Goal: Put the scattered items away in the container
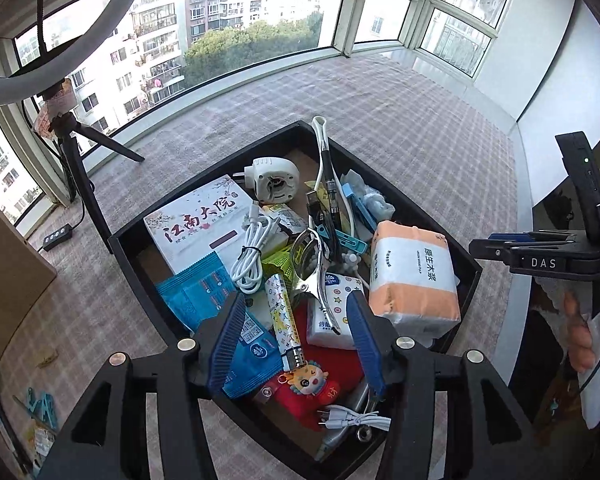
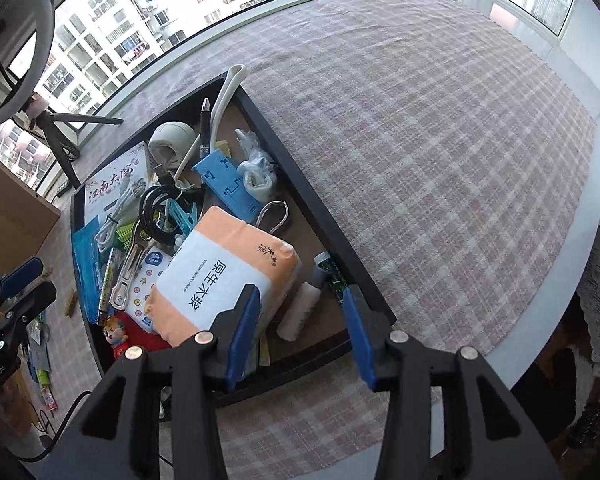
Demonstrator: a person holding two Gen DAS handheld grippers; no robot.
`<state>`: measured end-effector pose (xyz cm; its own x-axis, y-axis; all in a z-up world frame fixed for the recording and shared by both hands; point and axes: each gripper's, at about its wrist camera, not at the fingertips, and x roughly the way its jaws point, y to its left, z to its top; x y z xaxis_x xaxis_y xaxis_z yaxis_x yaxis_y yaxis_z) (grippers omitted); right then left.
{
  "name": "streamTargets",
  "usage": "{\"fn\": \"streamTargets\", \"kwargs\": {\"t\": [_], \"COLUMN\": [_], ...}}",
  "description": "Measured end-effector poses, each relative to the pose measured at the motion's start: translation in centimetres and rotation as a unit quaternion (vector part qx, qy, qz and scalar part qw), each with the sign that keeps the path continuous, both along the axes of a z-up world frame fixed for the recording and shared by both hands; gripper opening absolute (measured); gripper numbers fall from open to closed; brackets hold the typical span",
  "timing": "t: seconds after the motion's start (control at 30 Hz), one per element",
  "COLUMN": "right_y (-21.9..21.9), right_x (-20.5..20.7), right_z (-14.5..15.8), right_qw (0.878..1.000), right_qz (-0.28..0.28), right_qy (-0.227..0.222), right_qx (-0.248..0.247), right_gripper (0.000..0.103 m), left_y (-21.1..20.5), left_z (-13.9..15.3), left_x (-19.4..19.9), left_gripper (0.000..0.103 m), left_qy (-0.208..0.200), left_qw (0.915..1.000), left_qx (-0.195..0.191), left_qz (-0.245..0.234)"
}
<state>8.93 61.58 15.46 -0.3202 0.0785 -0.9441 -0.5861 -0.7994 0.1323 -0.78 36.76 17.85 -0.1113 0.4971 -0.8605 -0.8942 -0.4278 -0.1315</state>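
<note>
A black tray [image 1: 466, 292] [image 2: 324, 216] on the checked cloth holds several items: an orange-and-white tissue pack [image 1: 414, 276] [image 2: 224, 272], a white box with red Chinese writing [image 1: 198, 224], a white cable [image 1: 252, 256], a metal squeezer [image 1: 312, 264], a patterned lighter [image 1: 284, 320], a blue packet [image 1: 204, 296] and a red dragon toy [image 1: 308, 384]. My left gripper [image 1: 296, 340] is open and empty above the tray's near part. My right gripper [image 2: 300, 332] is open and empty over the tray's near right corner, beside a white tube [image 2: 300, 308].
A ring light on a black tripod [image 1: 76, 152] stands at the far left by the window. A brown box [image 2: 8, 208] sits left of the tray. Blue clips and small items [image 1: 40, 408] lie on the cloth at the near left. The cloth's right edge drops off.
</note>
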Motion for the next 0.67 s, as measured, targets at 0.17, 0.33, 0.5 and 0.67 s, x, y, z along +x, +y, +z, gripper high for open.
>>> {"fn": "streamTargets", "kwargs": {"t": [0.17, 0.33, 0.5, 0.67], "right_y": [-0.6, -2.0, -4.1, -7.1], "right_x": [-0.5, -1.7, -3.6, -6.0], "right_z": [0.8, 1.1, 1.5, 1.8], "right_qw": [1.0, 0.999, 0.997, 0.992], "right_qz": [0.008, 0.032, 0.068, 0.117], "right_qy": [0.008, 0.012, 0.02, 0.037], "right_qx": [0.007, 0.006, 0.007, 0.018], "right_gripper": [0.043, 0.043, 0.043, 0.043], "left_y": [-1.2, -2.5, -4.8, -8.2], "left_z": [0.4, 0.4, -0.1, -0.6], "left_x": [-0.6, -1.1, -2.3, -4.3], "left_gripper": [0.049, 0.049, 0.049, 0.049], "left_qy": [0.004, 0.009, 0.006, 0.014], "left_qw": [1.0, 0.9999, 0.9992, 0.997], "left_qx": [0.001, 0.0, -0.005, -0.019], "left_qz": [0.005, 0.015, 0.038, 0.073]}}
